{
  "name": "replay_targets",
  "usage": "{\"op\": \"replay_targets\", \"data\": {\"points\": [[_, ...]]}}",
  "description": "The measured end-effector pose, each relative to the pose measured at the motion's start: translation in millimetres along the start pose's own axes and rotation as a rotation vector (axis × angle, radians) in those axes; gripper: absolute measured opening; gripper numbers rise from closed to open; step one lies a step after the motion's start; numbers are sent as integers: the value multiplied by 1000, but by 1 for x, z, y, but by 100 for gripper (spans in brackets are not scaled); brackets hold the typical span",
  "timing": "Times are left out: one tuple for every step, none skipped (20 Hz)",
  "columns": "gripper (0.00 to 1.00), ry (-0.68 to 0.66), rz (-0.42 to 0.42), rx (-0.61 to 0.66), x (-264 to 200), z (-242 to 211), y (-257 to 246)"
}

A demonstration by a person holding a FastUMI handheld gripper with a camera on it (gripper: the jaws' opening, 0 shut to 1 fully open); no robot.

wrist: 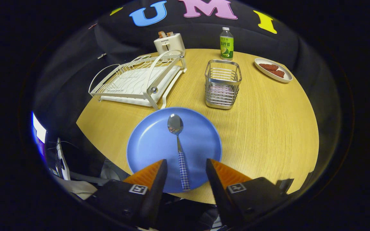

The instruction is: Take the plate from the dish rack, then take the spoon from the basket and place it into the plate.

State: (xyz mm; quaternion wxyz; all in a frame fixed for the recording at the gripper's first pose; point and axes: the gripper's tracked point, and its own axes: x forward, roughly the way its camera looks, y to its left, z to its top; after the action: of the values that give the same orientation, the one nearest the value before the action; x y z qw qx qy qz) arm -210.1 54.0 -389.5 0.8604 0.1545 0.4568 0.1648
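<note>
The gripper (185, 166) has its two fingers spread apart, holding nothing. Between the fingers lies the checkered-handle end of a metal spoon (178, 147); neither finger touches it. The spoon rests in a round blue plate (149, 144) at the lower centre of the frame, bowl pointing away from the fingers, handle tip reaching the plate's near rim. The plate sits flat on a round light-wood table (268, 128).

Beyond the plate, in the upper left of the frame, stands a white wire dish rack (136, 80) on its drain tray. Just right of it, at upper centre, stands a square metal wire basket (222, 84). Behind the rack is a cream toaster (169, 43) with toast in its slots. Behind the basket stands a green-labelled bottle (226, 44). At the upper right, a small white oval dish (273, 74) carries brown food pieces.
</note>
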Motion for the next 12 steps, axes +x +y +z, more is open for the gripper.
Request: {"op": "replay_targets", "data": {"points": [[100, -6, 6, 3, 0, 0, 0], [100, -10, 3, 3, 0, 2, 0], [99, -17, 3, 3, -2, 5, -1], [99, -25, 4, 2, -4, 7, 0], [99, -36, 4, 1, -6, 11, 0], [99, -50, 7, -1, -10, 16, 1], [99, -70, 10, -3, -15, 24, 2], [99, -95, 12, -7, -22, 34, 2], [99, -120, 14, -14, -27, 45, 3], [99, -148, 12, -24, -33, 57, 4], [99, -179, 8, -37, -40, 70, 4], [99, -212, 4, -52, -48, 83, 4]]}}
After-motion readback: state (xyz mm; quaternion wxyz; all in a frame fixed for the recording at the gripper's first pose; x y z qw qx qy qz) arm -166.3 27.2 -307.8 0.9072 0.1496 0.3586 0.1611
